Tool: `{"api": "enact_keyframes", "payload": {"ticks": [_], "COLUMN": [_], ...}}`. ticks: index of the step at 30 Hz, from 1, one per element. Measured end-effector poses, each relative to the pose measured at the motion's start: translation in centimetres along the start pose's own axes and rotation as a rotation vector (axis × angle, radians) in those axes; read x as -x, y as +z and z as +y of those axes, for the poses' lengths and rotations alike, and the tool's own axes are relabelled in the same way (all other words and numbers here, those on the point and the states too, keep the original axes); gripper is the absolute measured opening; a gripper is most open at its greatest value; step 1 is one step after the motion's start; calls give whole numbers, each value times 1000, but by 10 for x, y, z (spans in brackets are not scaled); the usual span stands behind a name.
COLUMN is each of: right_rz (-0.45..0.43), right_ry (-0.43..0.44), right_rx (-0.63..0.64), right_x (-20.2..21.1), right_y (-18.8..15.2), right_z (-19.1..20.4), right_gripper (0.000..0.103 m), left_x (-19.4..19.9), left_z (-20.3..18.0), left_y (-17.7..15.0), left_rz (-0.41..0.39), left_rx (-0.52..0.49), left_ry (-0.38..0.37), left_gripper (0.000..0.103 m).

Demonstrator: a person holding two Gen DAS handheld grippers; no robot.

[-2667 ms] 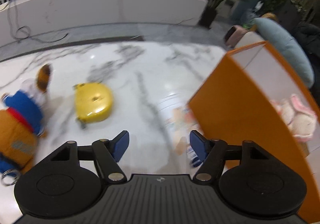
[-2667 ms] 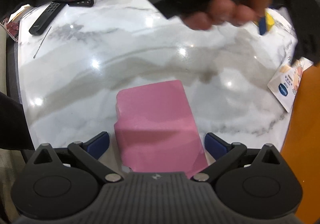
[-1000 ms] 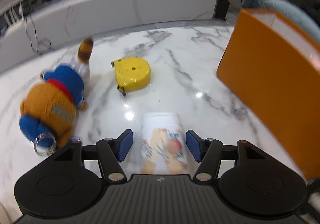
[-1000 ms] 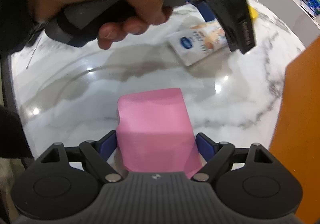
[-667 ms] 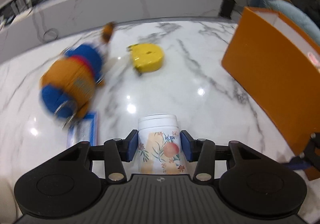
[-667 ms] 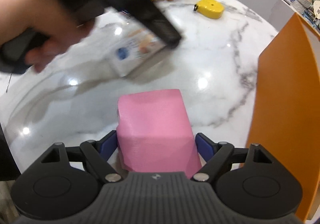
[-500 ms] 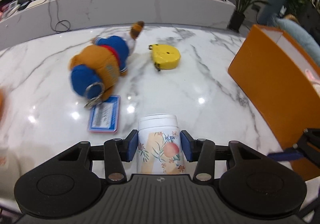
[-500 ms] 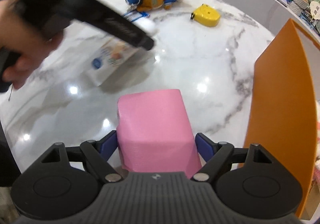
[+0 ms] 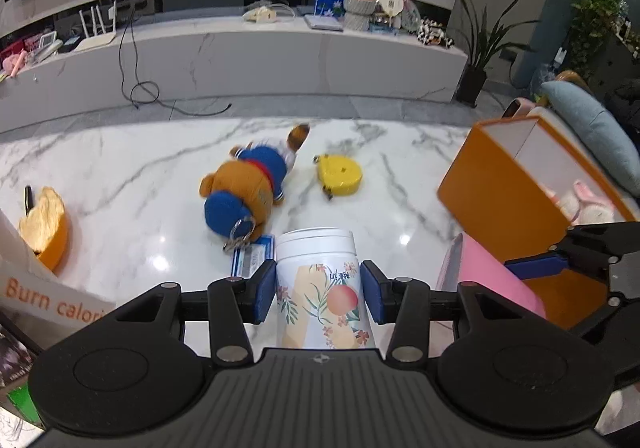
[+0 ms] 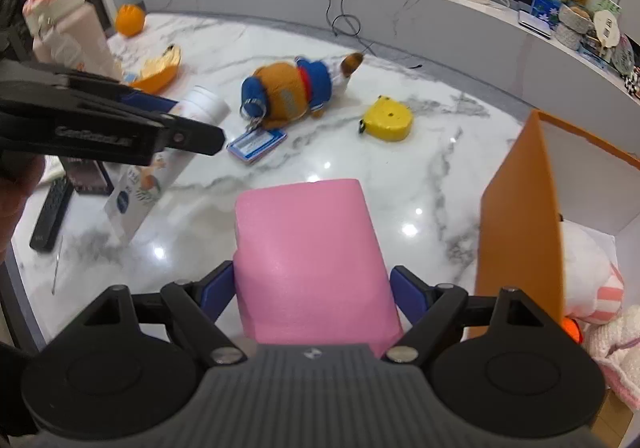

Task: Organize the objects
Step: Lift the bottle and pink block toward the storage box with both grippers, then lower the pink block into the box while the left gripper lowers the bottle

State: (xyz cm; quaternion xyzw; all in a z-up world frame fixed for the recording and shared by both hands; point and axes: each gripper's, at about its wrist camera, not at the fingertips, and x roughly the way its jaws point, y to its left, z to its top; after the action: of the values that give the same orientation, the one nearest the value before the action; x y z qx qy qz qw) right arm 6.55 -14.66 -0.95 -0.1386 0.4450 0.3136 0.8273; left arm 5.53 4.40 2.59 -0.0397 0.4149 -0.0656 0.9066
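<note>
With your left gripper (image 9: pixel 319 291) clamped on the jar (image 9: pixel 318 280) and your right gripper (image 10: pixel 311 295) on the pink block (image 10: pixel 306 248), both aloft beside the orange box (image 10: pixel 520 224), you risk clipping its wall.

Right hand-held gripper (image 10: pixel 312 288) clamps pink box (image 10: pixel 308 248) beside orange bin (image 10: pixel 520 228).

plush toy (image 9: pixel 248 184) left of tape measure (image 9: pixel 340 174)

both wrist cameras look steeply down over the marble table (image 9: pixel 132 184); each shows the yellow tape measure (image 9: pixel 340 174) (image 10: pixel 390 122) near 12 o'clock.
</note>
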Motion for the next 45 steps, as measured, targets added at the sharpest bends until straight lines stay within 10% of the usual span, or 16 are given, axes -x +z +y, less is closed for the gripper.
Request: {"api": "enact_keyframes", "payload": {"ticks": [15, 30, 45], "right_rz": [-301, -264, -298], "right_ry": [31, -193, -306], "right_rx": [-257, -442, -583], "right_x": [82, 96, 77], "right_y": [9, -30, -45], "right_z": [-88, -172, -222], "right_gripper": [83, 83, 83], "left_x": [-3, -51, -114], "left_z": [-85, -190, -225], "left_y": [56, 102, 106], "left_rz": [-76, -74, 16], "left_rx": [-139, -285, -284], "left_ry": [-106, -219, -148], "left_gripper": [53, 53, 53]}}
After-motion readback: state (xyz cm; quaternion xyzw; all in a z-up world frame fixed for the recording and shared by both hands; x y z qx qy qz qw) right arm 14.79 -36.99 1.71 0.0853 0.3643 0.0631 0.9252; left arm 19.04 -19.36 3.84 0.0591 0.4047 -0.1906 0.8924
